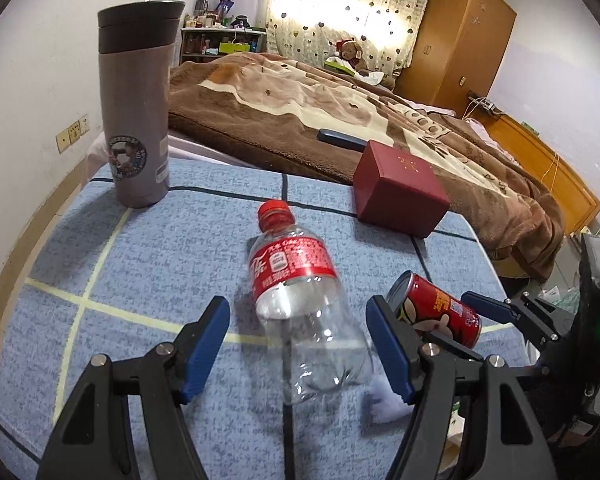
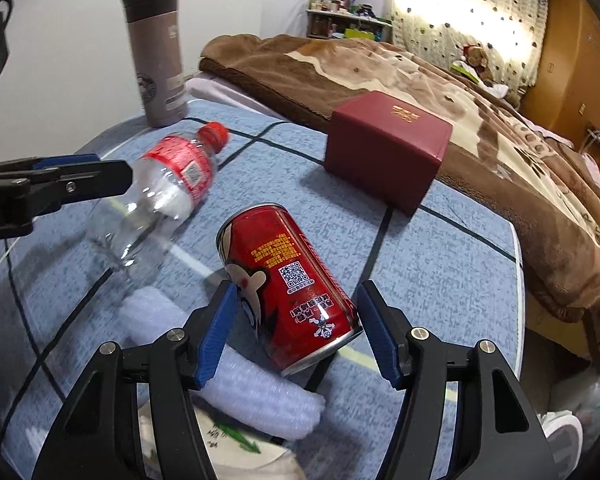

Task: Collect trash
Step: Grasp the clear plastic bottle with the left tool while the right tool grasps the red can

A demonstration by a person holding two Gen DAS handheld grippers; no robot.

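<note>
On the blue checked cloth table [image 1: 148,264], the left gripper [image 1: 298,344] tilts down, jaws apart astride the lying clear plastic bottle with red label [image 1: 300,300], not pressing it. The right gripper [image 2: 294,332] tilts likewise, jaws apart around the lying red drink can [image 2: 288,280].

Blue checked cloth [image 1: 148,264] carries: tumbler [image 1: 138,108] upright; bottle [image 1: 300,300], can [image 2: 288,284] lying; maroon box [image 1: 400,196].

Each hand-held gripper [image 1: 298,354] has black arms, blue finger pads [image 2: 216,332] and silver screws.
</note>
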